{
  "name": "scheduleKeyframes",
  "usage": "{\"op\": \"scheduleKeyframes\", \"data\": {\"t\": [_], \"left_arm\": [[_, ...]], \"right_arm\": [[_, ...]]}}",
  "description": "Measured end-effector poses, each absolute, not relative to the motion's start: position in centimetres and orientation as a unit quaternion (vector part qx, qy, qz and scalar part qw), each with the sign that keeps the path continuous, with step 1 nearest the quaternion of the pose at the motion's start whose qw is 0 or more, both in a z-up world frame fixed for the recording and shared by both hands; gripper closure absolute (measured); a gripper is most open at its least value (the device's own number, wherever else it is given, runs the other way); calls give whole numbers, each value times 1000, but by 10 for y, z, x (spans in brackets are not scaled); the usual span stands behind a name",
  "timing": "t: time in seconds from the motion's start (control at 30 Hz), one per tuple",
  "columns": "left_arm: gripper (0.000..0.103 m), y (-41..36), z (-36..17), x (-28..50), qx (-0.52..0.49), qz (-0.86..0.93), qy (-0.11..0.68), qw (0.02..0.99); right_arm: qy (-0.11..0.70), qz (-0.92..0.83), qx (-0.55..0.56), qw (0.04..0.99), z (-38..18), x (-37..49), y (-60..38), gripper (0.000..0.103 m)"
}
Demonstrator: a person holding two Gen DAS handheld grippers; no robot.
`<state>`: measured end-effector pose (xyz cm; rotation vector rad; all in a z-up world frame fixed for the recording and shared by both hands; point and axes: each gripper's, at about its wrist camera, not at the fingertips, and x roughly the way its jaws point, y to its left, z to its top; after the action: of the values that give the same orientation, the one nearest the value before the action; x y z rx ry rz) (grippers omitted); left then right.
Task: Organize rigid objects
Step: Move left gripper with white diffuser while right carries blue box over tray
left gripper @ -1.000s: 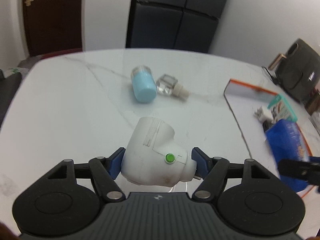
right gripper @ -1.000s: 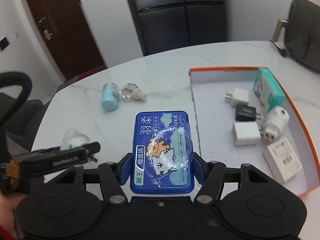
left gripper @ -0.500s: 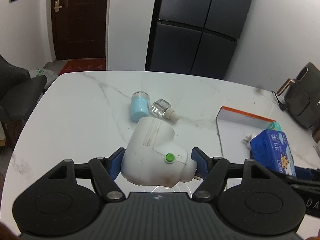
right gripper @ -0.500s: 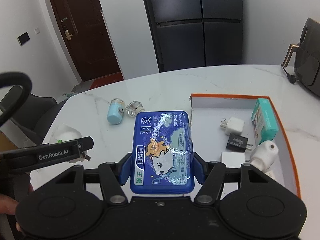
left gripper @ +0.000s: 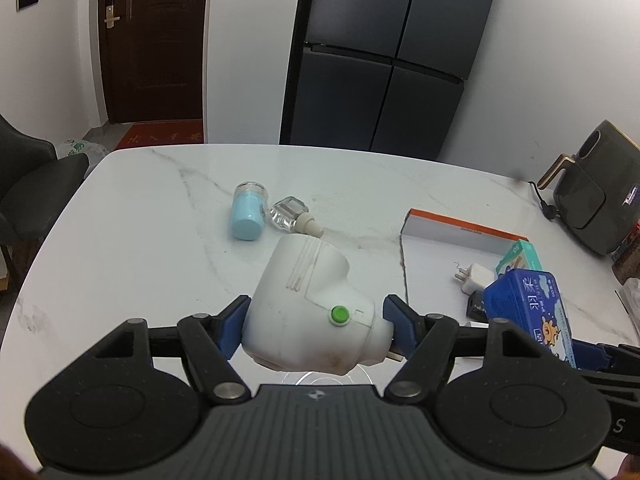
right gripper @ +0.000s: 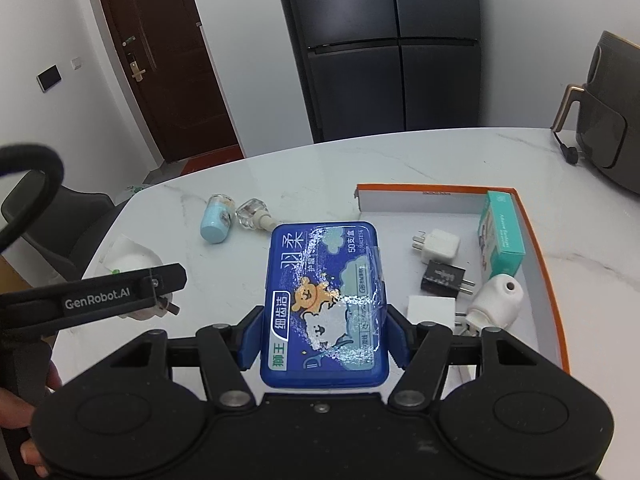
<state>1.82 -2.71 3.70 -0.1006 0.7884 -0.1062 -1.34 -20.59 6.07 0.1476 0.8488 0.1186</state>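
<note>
My left gripper (left gripper: 316, 324) is shut on a white plug-in device with a green button (left gripper: 308, 312), held above the white marble table (left gripper: 140, 240). My right gripper (right gripper: 324, 332) is shut on a blue plastic floss box (right gripper: 324, 300), held above the table beside the orange-rimmed tray (right gripper: 548, 280). The tray holds a white charger (right gripper: 438, 246), a black charger (right gripper: 444, 276), a white plug-in device (right gripper: 496, 300), a white block (right gripper: 430, 310) and a teal box (right gripper: 500, 234). A light blue bottle (left gripper: 246, 212) and a clear bottle (left gripper: 290, 216) lie on the table.
A dark air fryer (left gripper: 592, 200) stands at the table's far right. A black chair (left gripper: 28, 188) stands at the left. A dark fridge (left gripper: 384, 52) and a brown door (left gripper: 148, 40) are behind the table.
Both grippers have risen and pulled back from the table with their objects still held. The table and tray look farther away now.
</note>
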Motion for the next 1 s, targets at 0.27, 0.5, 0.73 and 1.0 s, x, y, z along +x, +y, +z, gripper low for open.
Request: {"op": "scheduleKeyframes", "data": {"t": [0.27,0.5,0.73,1.0], "left_arm": [[30,-38,38,15,-42,-58,385,920],[30,-47,39,12,-37,-68,384,920],[30,-56,39,9,-33,-76,385,919],[30,-64,38,5,-27,-84,388,918]], "right_arm": [[409,47,74,908,63,-19,-217,30],[408,36,79,909,64,-24,-224,30],[407,29,83,909,65,-27,-229,29],[408,20,87,909,64,-32,-236,29]]}}
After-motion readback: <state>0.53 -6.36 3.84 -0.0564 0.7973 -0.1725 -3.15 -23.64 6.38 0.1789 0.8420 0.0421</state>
